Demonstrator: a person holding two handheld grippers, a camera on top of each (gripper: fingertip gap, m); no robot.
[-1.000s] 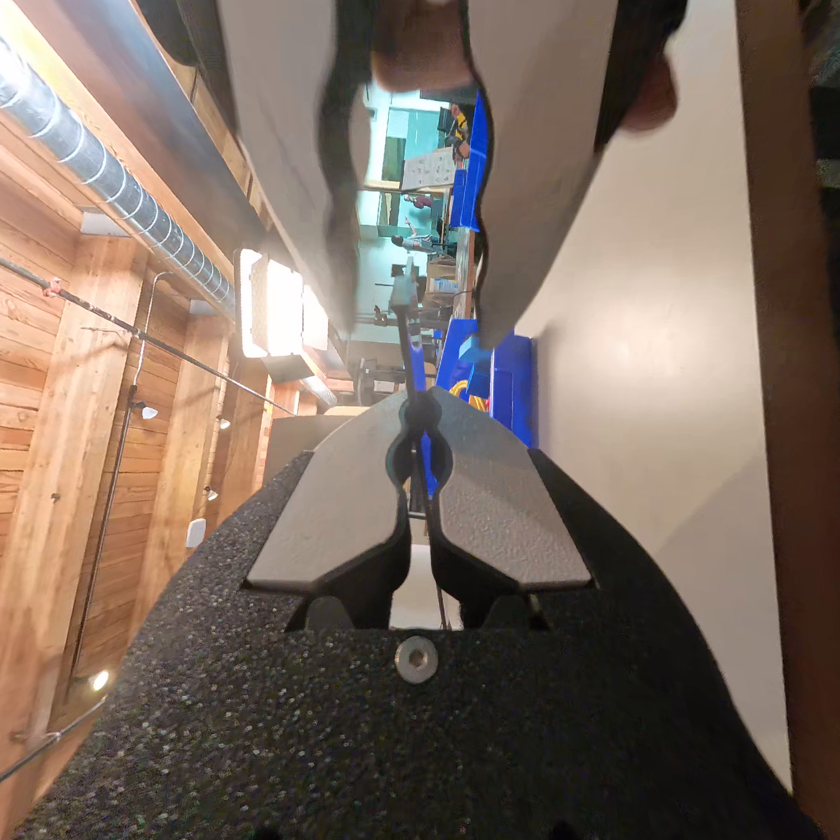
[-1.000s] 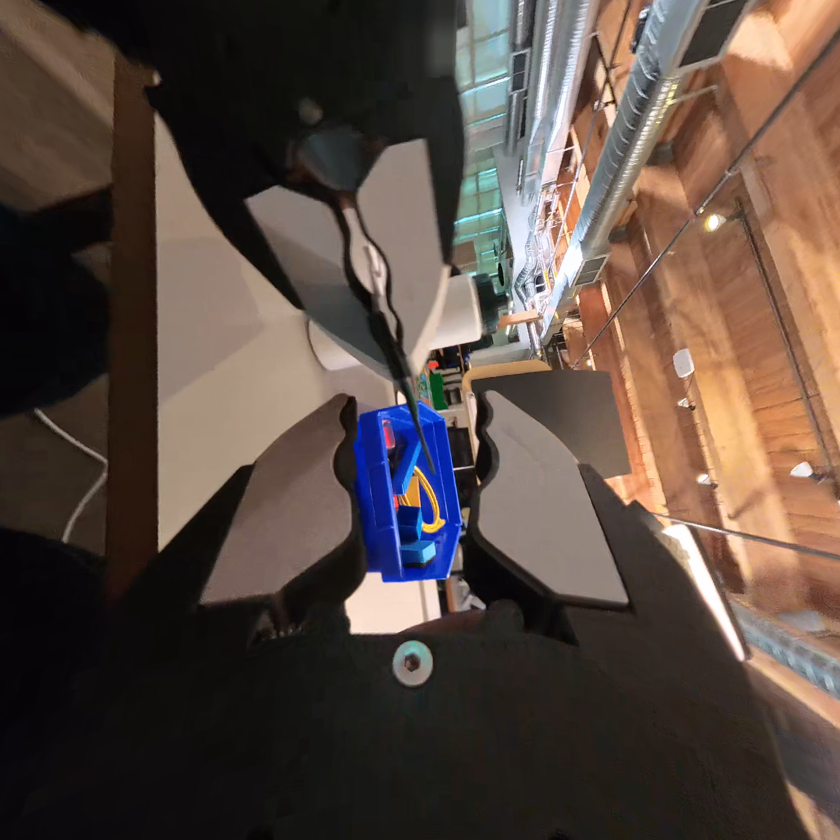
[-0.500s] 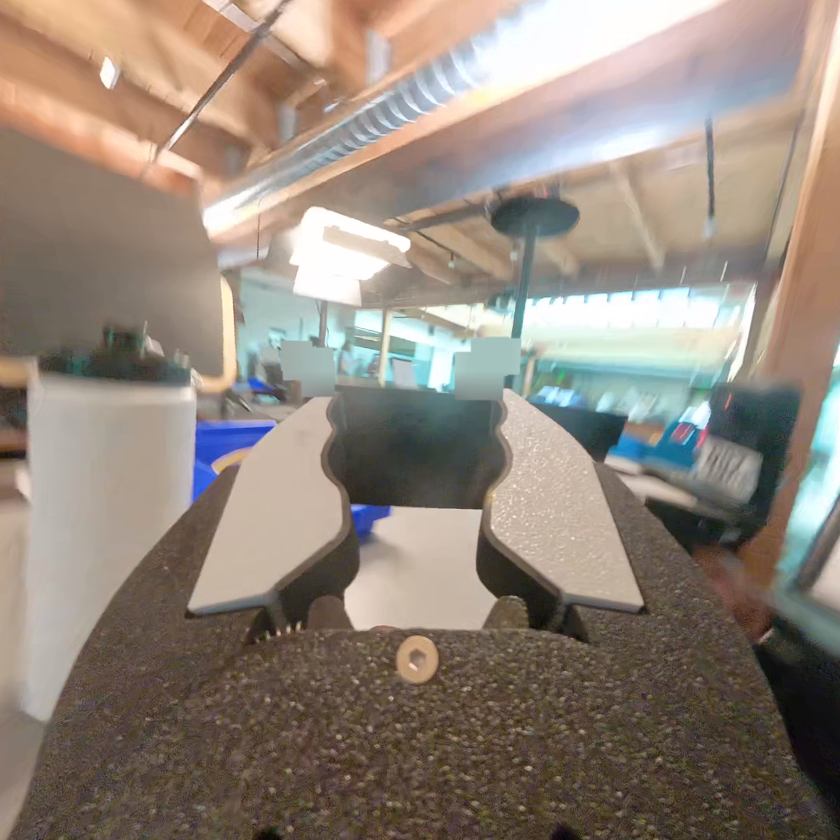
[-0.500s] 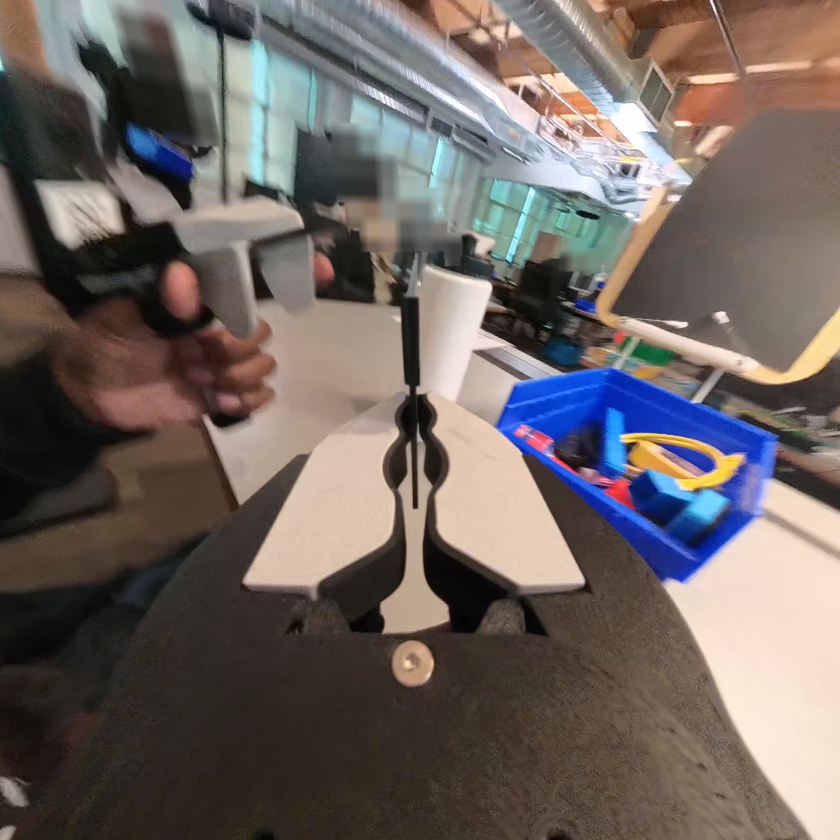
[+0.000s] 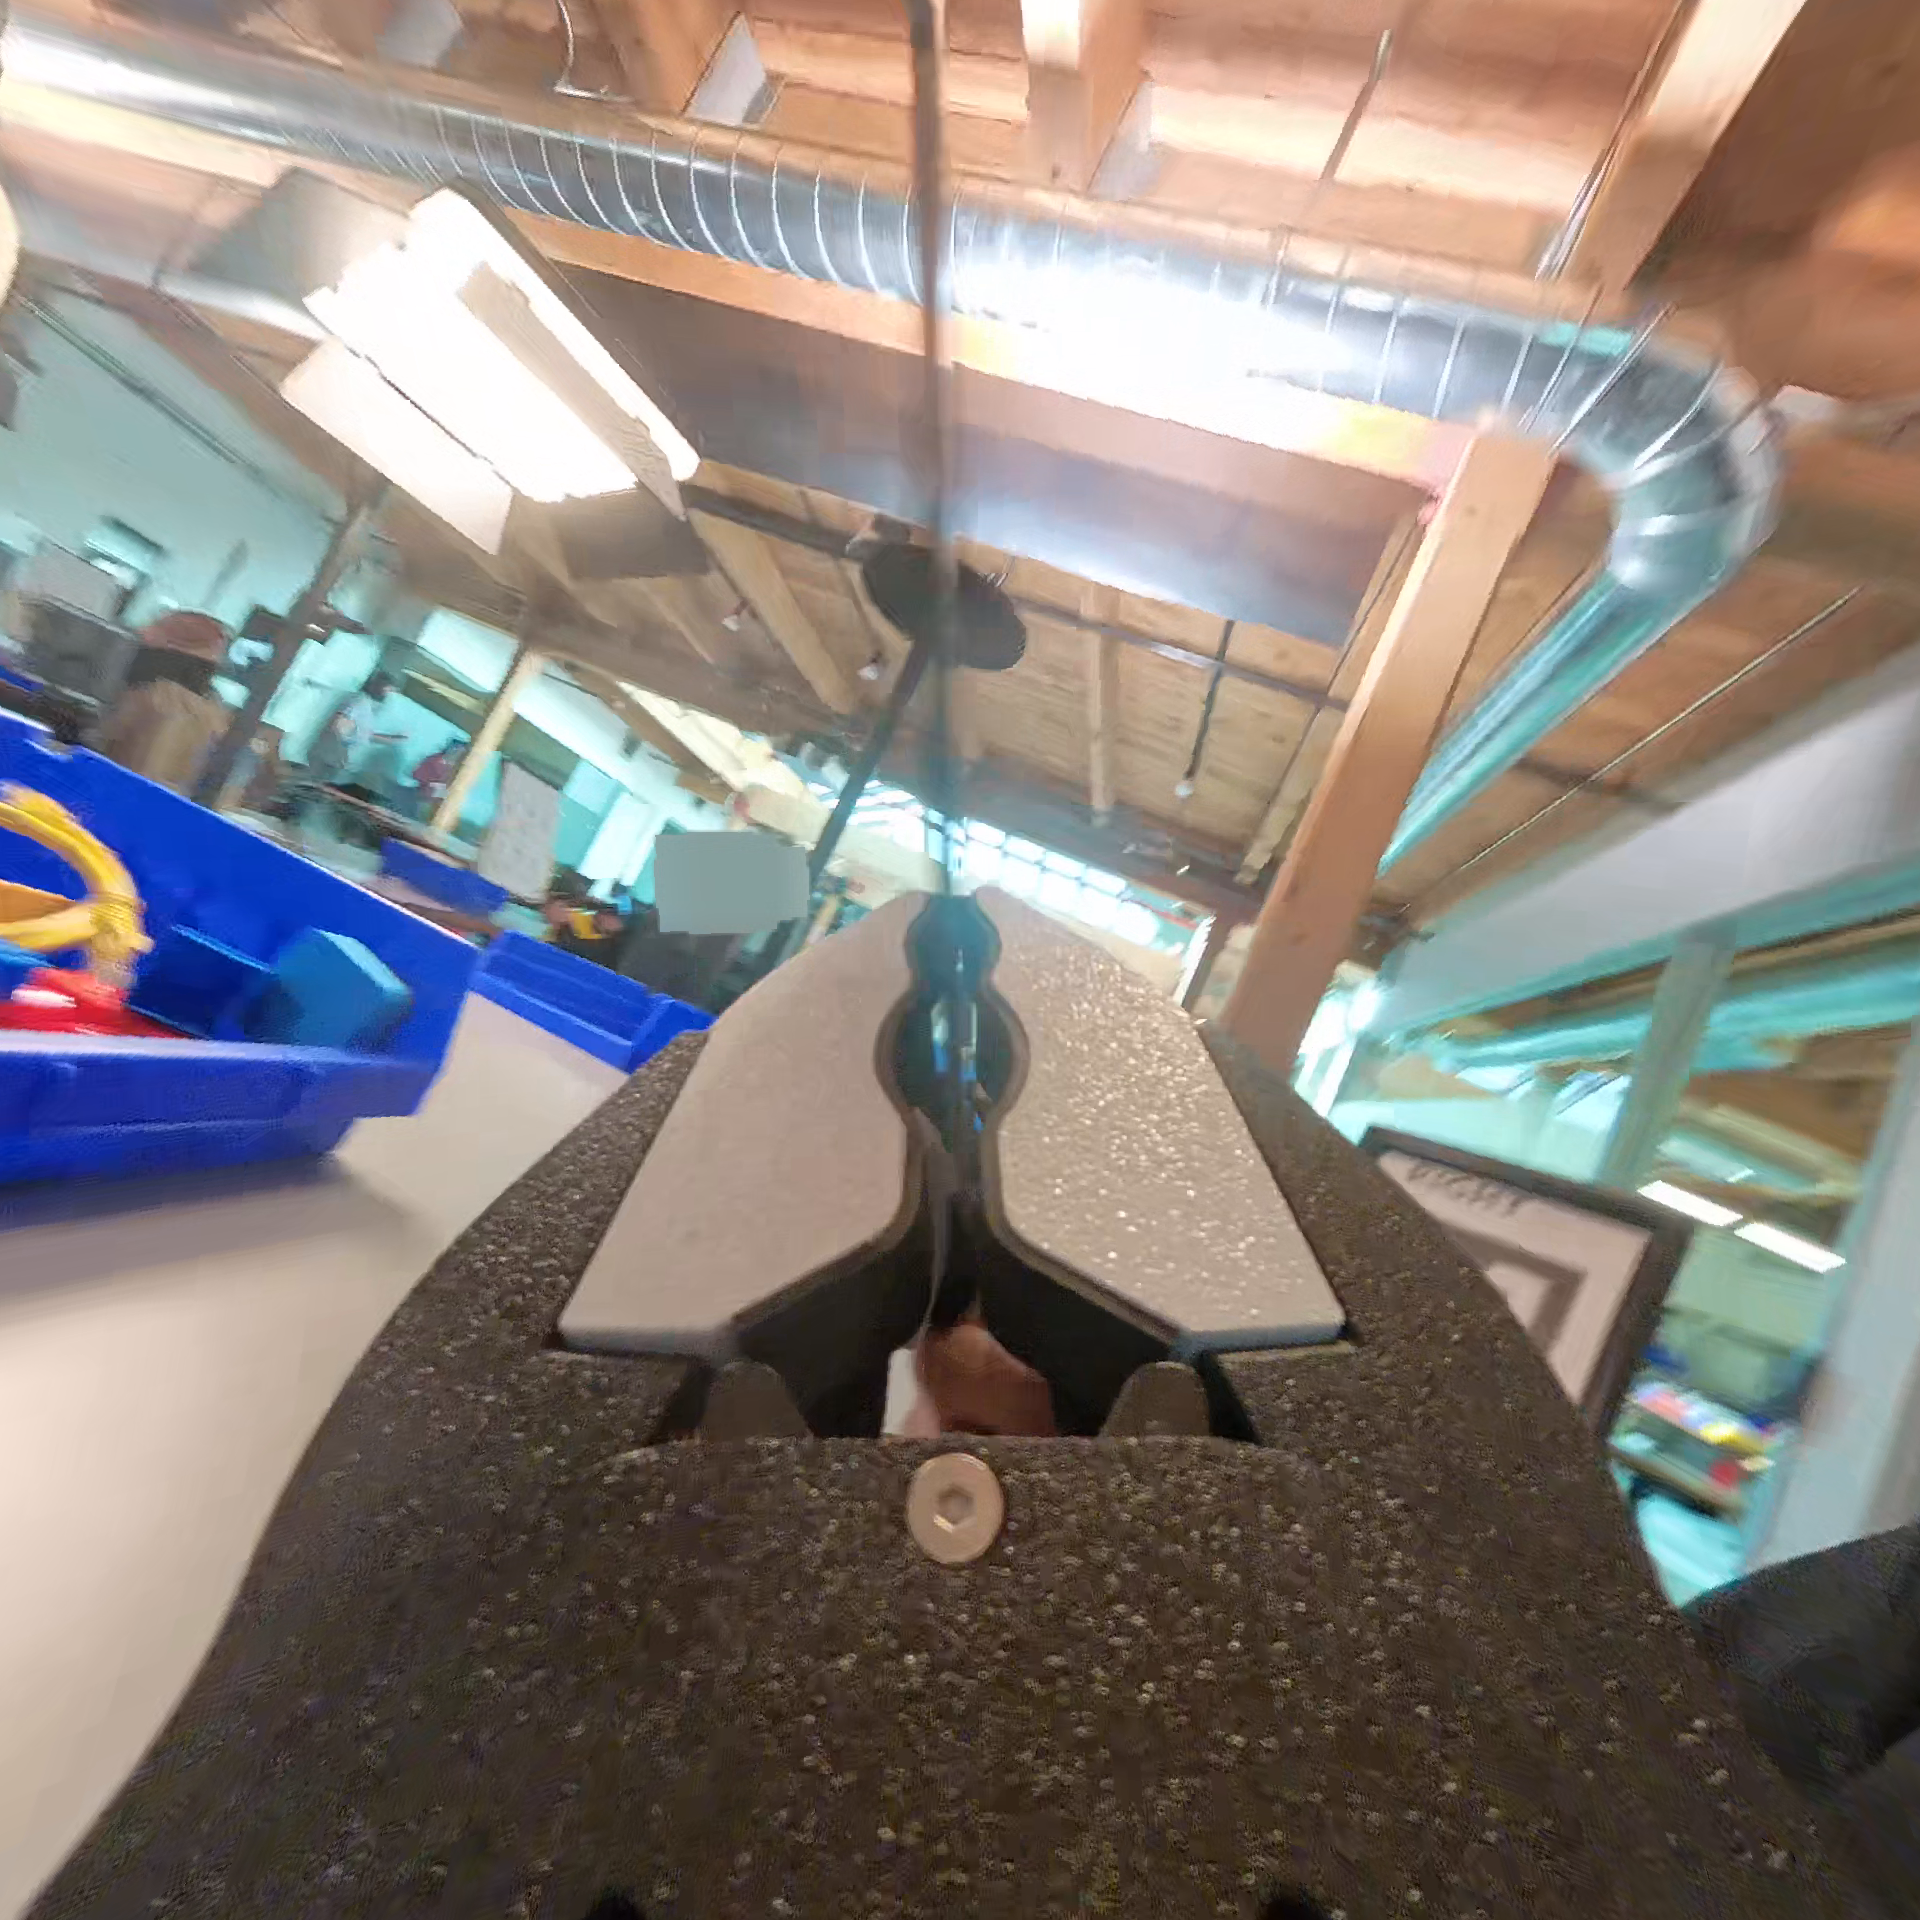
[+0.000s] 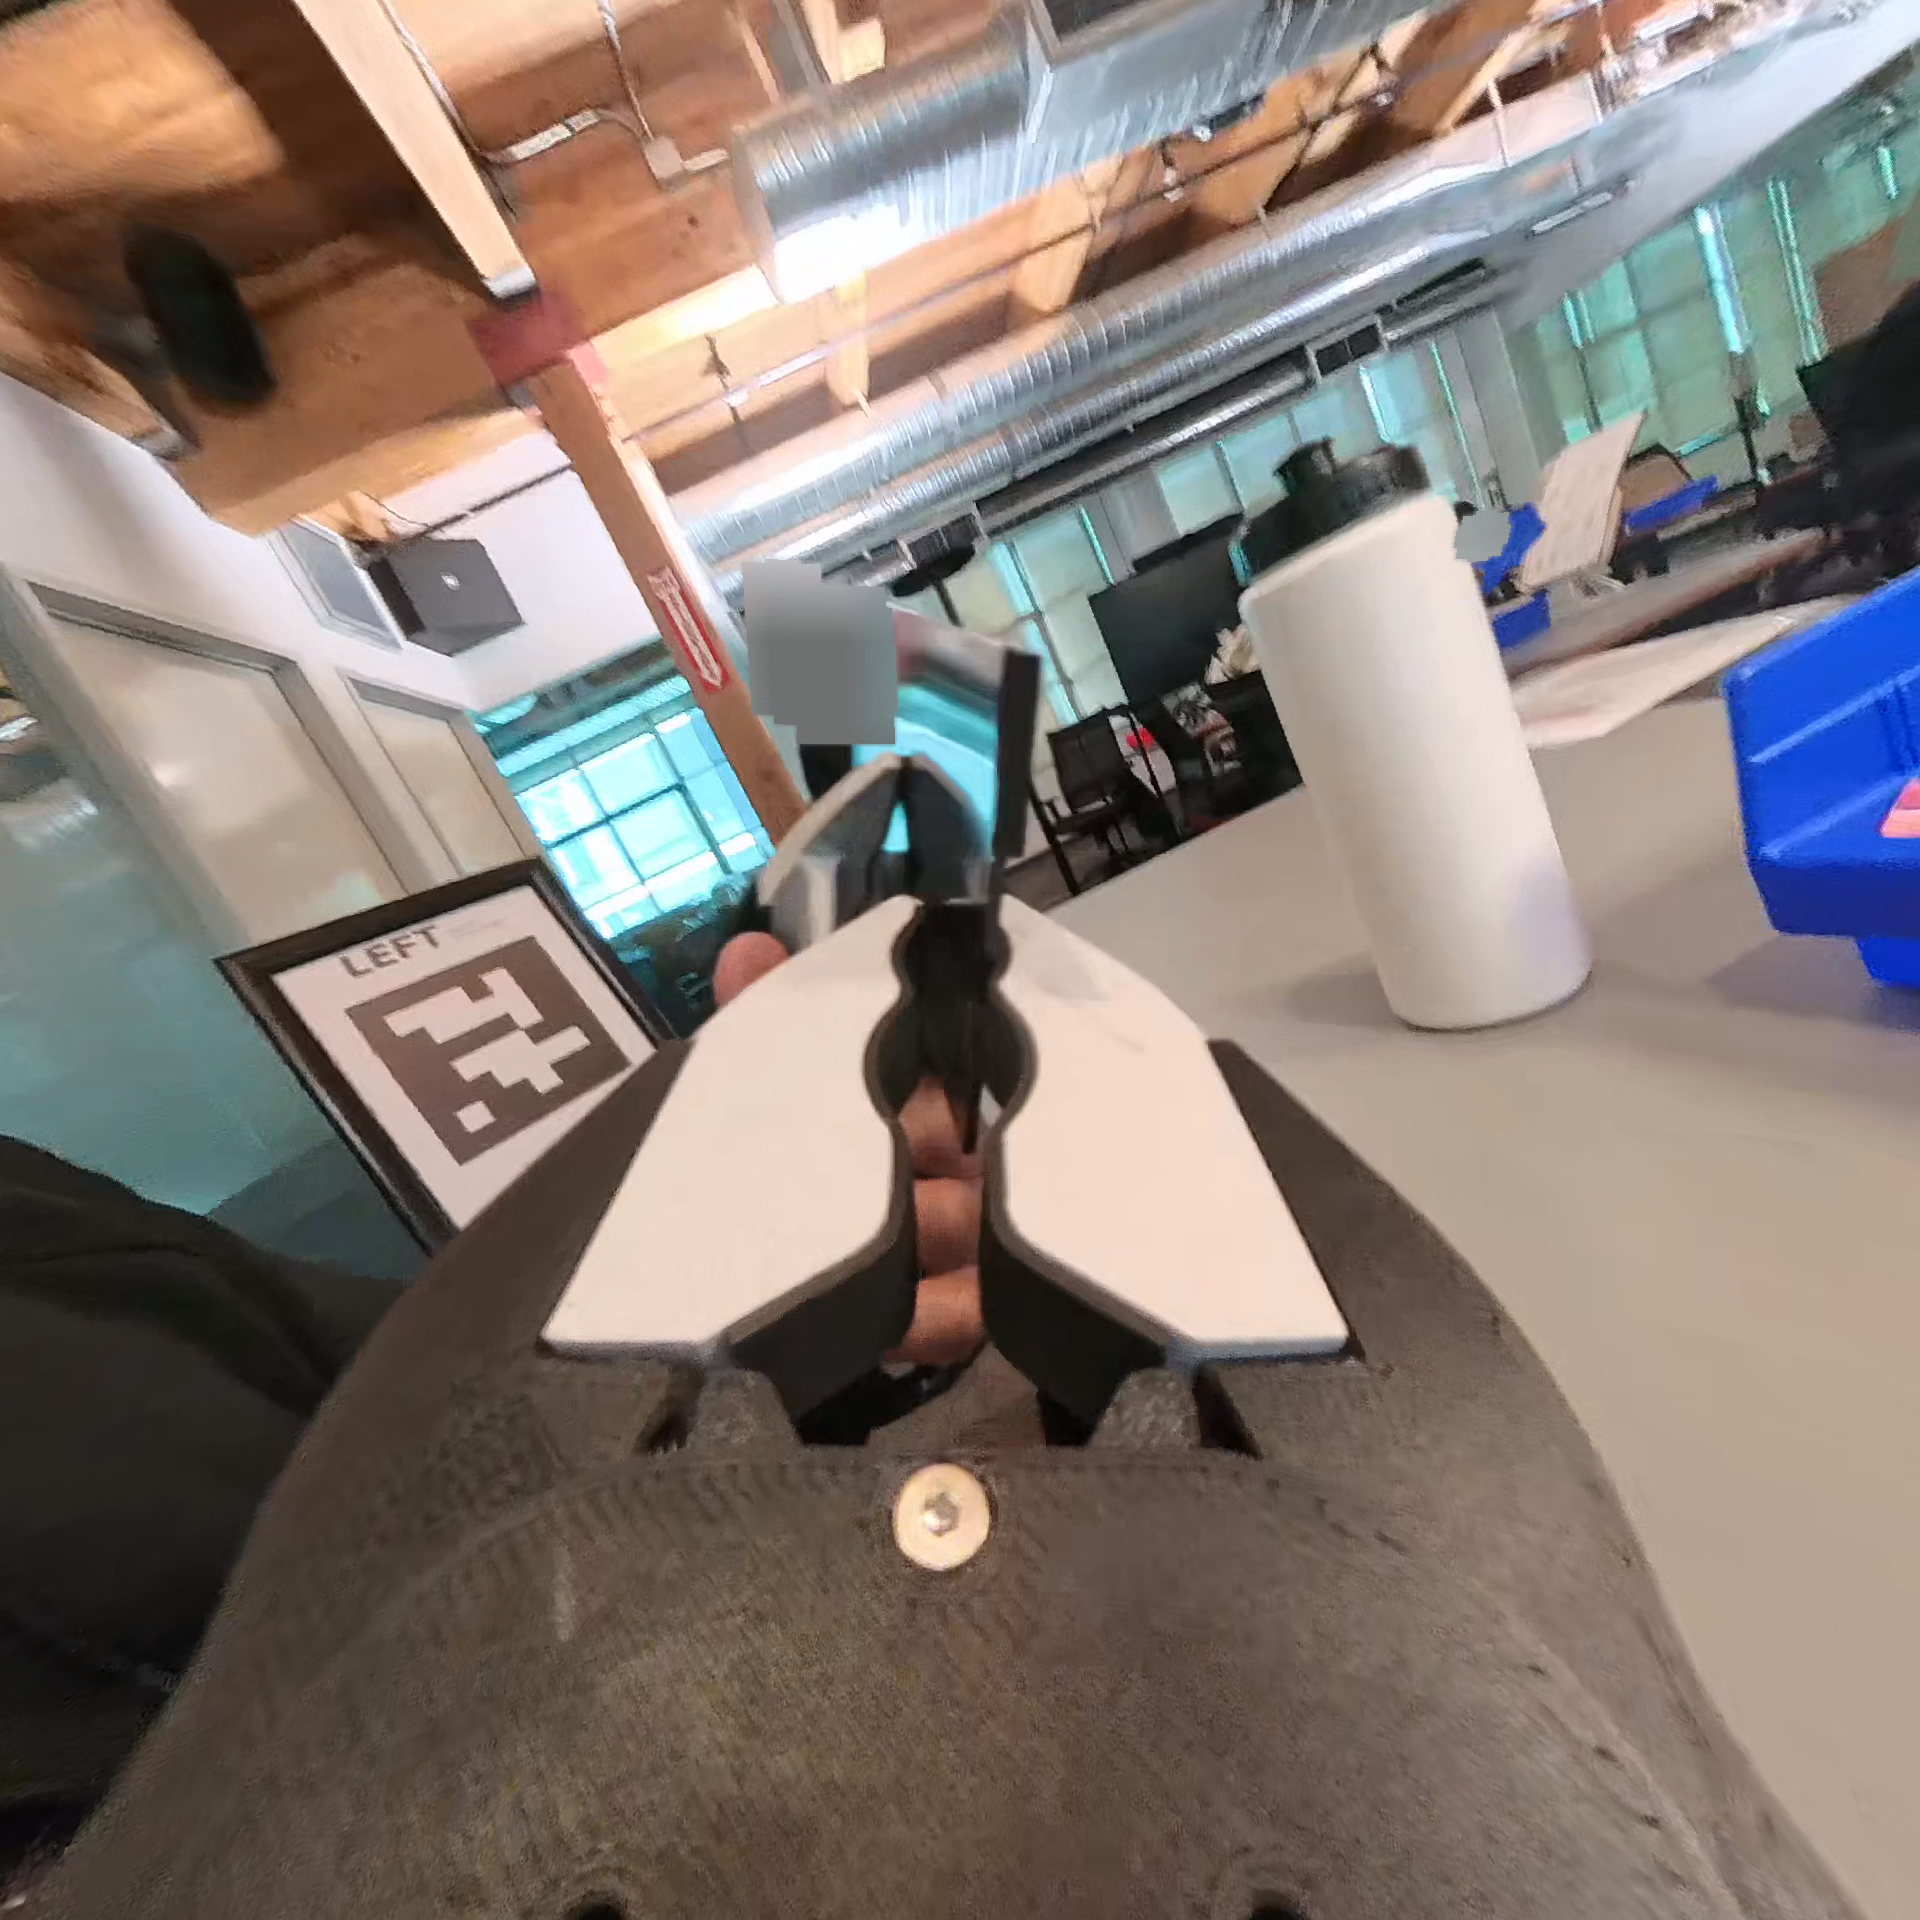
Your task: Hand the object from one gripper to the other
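The object is a thin black rod (image 5: 938, 468). In the left wrist view it climbs from the centre of the frame to the top edge, and in the right wrist view it shows as a shorter dark sliver (image 6: 1006, 790) just above centre. I judge it to be light, stiff and narrow. It won't sag, but it could pivot or slide lengthwise in a loose pinch, and the smooth shaft looks slippery. I would take hold near the tips, well along the shaft and not at its very end, so that each side has its own stretch of rod. The left gripper (image 5: 951, 914) has its fingers pressed almost together, with only the rod between the tips and its lower part running down through the scalloped gap. The right gripper (image 6: 956, 914) looks the same, tips pinched on the rod at mid-frame and a short tail hanging into the gap. Both seem to have it at once, held in the air above the grey table (image 6: 1558, 1195). In the right wrist view, blur hides where the left gripper (image 6: 862, 831) meets the rod. A blue bin (image 5: 208, 1081) sits at middle left.
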